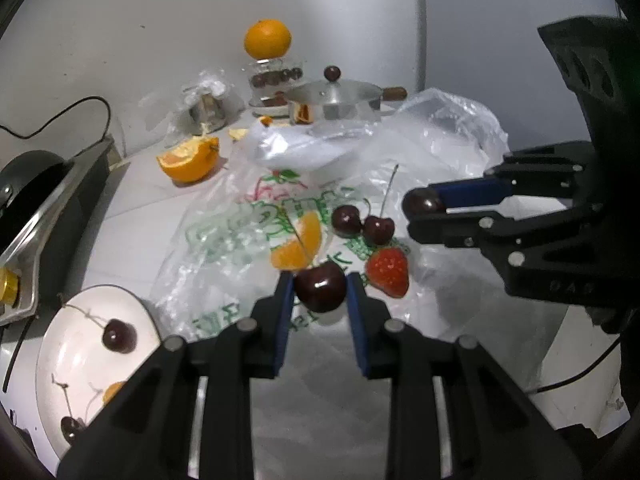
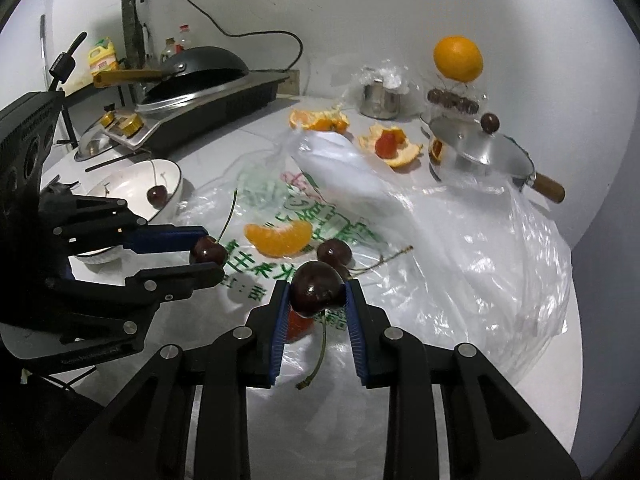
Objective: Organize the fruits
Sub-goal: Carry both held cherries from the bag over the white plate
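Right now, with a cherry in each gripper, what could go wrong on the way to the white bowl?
1. Both cherries sit near the pad tips: the left gripper holds its cherry, the right gripper its cherry. Either could squirt out or bruise.
2. The right cherry's stem dangles low and may snag the plastic bag.
3. The white bowl lies left of both grippers, so the right one may crowd the left.
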`<state>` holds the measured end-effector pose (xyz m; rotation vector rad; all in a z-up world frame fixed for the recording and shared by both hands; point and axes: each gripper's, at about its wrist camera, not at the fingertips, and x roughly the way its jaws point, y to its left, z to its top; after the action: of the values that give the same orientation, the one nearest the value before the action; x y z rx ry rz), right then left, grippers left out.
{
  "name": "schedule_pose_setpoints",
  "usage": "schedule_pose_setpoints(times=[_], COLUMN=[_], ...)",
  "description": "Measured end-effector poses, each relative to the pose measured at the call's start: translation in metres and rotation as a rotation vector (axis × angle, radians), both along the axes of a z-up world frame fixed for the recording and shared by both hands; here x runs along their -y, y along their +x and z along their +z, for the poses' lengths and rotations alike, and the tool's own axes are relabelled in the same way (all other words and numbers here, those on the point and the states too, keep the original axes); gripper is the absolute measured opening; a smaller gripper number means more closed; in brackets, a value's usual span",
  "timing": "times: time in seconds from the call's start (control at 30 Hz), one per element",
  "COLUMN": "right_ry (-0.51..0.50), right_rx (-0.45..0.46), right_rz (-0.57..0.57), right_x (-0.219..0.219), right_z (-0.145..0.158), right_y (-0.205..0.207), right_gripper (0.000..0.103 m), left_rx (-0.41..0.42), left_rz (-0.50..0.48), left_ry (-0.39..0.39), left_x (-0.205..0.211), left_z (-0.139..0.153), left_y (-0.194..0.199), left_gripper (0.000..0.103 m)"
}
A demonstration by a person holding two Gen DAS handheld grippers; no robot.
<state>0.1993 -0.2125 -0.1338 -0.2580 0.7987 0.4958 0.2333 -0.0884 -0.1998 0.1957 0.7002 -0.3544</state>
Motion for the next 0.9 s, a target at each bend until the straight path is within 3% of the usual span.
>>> schedule_pose_setpoints(times=[0.9], right_ry=[-0.027], right_rx=[0.062], right_rz=[0.104], right_x=[-0.065], right_z=[0.03], right_y=[-0.027], right_gripper=[0.029], left_rx=[0.073], left_rz=[0.098], left_ry=[-0.07], left_x=[-0.058], left_z=[0.024], left_y=[-0.048], left_gripper=[0.027])
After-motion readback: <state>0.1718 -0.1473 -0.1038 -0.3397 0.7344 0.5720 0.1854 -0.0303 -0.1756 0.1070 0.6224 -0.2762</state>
